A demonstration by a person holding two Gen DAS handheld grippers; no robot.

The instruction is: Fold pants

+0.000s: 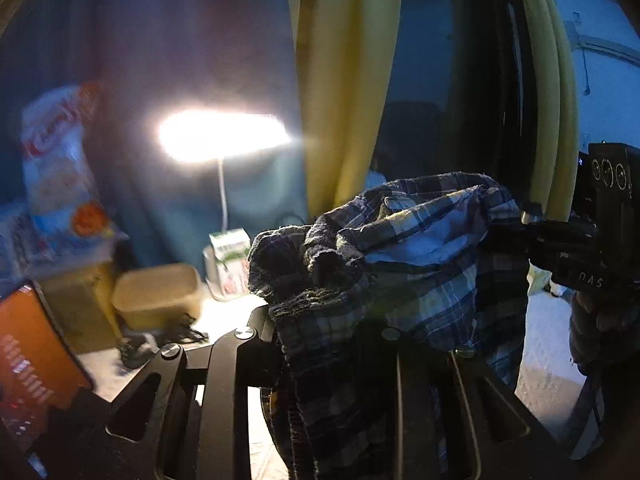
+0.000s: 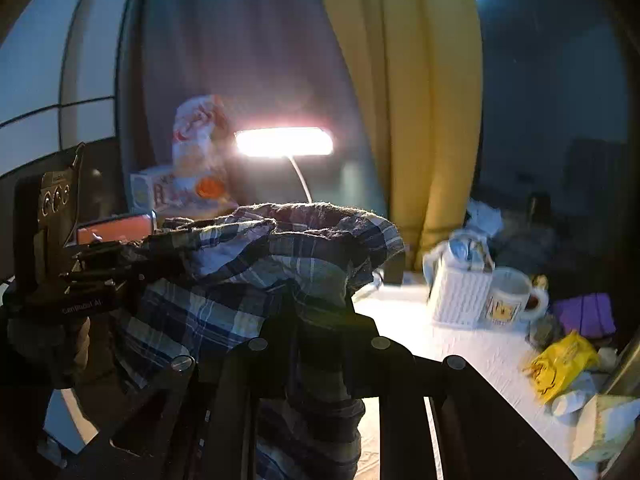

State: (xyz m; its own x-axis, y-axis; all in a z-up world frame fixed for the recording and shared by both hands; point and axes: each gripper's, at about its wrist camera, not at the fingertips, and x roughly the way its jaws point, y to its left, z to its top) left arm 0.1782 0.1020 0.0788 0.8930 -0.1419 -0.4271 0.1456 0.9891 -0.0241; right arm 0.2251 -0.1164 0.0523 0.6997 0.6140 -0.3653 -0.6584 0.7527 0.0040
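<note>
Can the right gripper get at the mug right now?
Probably not as is: the right gripper is shut on the plaid pants, shared with the left gripper. The mug stands unblocked on the table.

Bunched blue plaid pants point(image 1: 420, 264), hanging aloft

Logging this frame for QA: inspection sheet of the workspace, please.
Surface: white table, lamp-lit.
Job's things: plaid pants, bunched and lifted, stretched between both tools.
Clutter: mug, white ribbed container, yellow packet, snack bag, beige tub.
Grippers: left tool shut on pants; right tool shut on pants.
Cables: dark tangled cord beside tub.
Surroundings: desk lamp lit, yellow curtain, dark window.
</note>
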